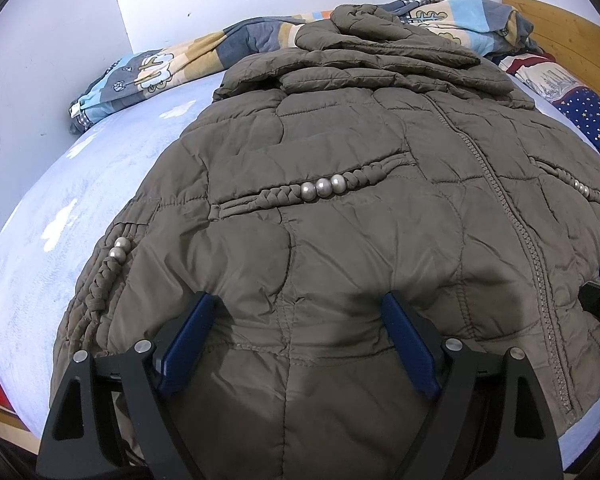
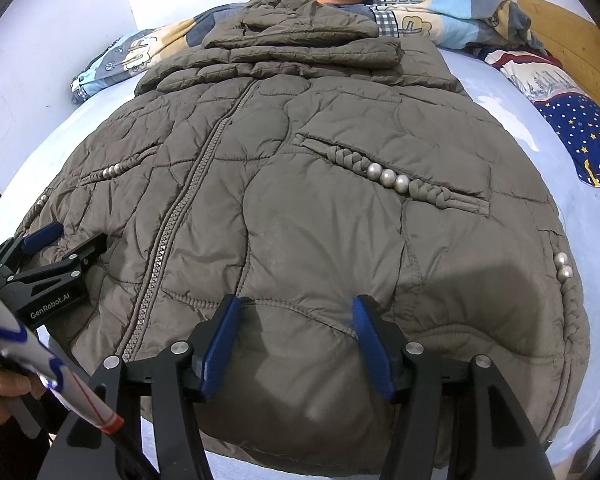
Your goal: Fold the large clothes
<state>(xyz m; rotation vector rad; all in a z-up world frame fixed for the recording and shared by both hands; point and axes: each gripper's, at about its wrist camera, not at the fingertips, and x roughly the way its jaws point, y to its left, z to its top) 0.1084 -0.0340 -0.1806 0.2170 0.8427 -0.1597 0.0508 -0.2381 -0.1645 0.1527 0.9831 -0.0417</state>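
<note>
— What is seen nearest the cameras?

— The left claw [image 1: 300, 312] is held spread wide over the hem of the brown quilted jacket [image 1: 340, 208], with nothing pinched between its blue pads. The right claw [image 2: 296, 316] is likewise spread, though less widely, over the hem on the other side of the zipper [image 2: 188, 200]; whether its pads touch the fabric cannot be told. A hand [image 2: 4, 392] is glimpsed at the lower left edge of the right wrist view.

— Where is the jacket laid?

— It is spread front-up on the bed [image 1: 60, 184], zipped closed, with its hem just under both claws.

— And its long axis?

— It is run away from the claws, hem near and hood [image 2: 296, 16] far. Beaded braids [image 1: 324, 188] are seen across the pockets, and the sleeves appear folded across the chest below the hood.

— What lies beyond?

— A patterned blanket [image 1: 156, 68] is bunched against the wall, a starred cloth [image 2: 580, 136] lies at the right, and a wooden headboard [image 1: 560, 28] is seen behind it.
</note>
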